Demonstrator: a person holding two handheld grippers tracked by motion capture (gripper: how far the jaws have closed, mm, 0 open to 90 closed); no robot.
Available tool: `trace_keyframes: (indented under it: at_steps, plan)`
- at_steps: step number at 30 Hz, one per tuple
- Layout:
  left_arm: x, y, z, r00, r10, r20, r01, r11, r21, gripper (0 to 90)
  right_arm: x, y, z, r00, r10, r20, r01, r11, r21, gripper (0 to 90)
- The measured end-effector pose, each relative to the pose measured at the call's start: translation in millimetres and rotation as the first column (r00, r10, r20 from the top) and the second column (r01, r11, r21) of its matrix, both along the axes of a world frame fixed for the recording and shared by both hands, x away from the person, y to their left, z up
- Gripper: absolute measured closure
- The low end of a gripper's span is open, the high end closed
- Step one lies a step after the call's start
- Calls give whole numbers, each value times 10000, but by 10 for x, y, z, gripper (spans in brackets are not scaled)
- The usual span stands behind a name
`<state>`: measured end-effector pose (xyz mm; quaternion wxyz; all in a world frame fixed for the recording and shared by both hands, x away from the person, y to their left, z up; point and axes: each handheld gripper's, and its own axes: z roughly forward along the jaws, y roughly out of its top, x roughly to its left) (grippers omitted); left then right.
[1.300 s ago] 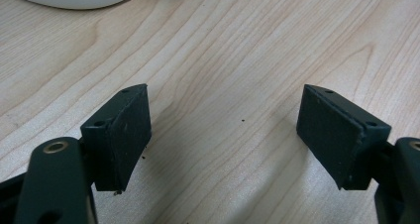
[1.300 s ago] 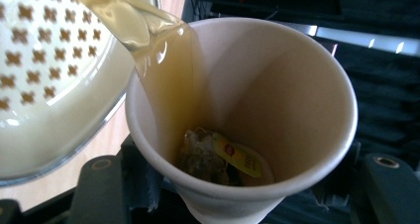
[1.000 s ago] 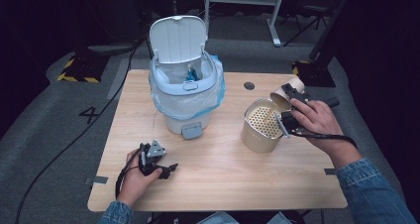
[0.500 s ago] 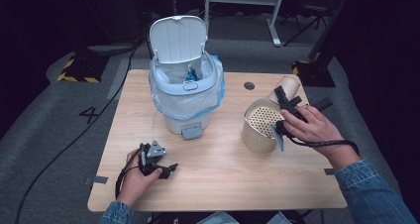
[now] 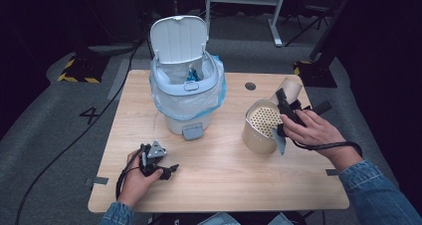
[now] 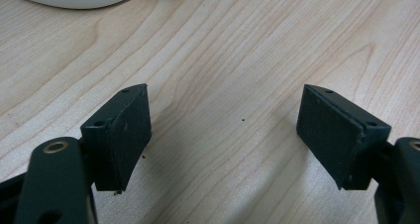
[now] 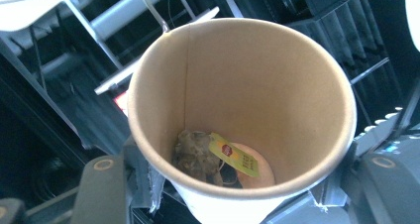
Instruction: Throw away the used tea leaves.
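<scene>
Right tool [image 5: 287,110] is clamped on a paper cup [image 7: 242,110], tipped on its side over the perforated can [image 5: 262,126] near the bench's right edge. A used teabag [image 7: 198,154] and its yellow tag [image 7: 233,154] sit at the cup's bottom. Likely step: dumping the contents onto the strainer. Tilt further, mouth over the can's centre, grip firm without crushing the wall; the wet bag may stick.

Left tool [image 5: 158,164] rests near the front-left corner, jaws apart, holding nothing.

Bench [image 5: 224,180]: pale wood. An open-lidded bin [image 5: 185,93] with a liner stands toward the far edge. Room is dark, grey floor.
</scene>
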<state>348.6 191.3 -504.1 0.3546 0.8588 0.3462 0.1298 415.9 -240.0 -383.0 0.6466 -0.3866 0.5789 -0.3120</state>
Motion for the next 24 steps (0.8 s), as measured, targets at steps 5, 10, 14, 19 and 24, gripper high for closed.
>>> trace_keyframes:
  at_steps: [5,10,14,19,24]
  plan:
    - [0,0,0,10000,-1,1,1,10000,2,216,-26,-18,24,9994,-43,345,42,10000,8,379]
    - [0,0,0,10000,4,0,-4,10000,-1,216,-30,-18,34,9994,-56,328,60,9999,-115,380]
    - [0,0,0,10000,5,0,-5,10000,-2,216,-24,-24,42,9994,-74,323,81,9998,-203,381]
    - [0,0,0,10000,2,1,-2,10000,-1,216,-46,-27,104,9990,-12,437,22,9997,-231,382]
    - [-1,0,0,10000,7,-11,-7,10000,-2,216,-69,-23,180,9976,-101,683,126,9992,-371,384]
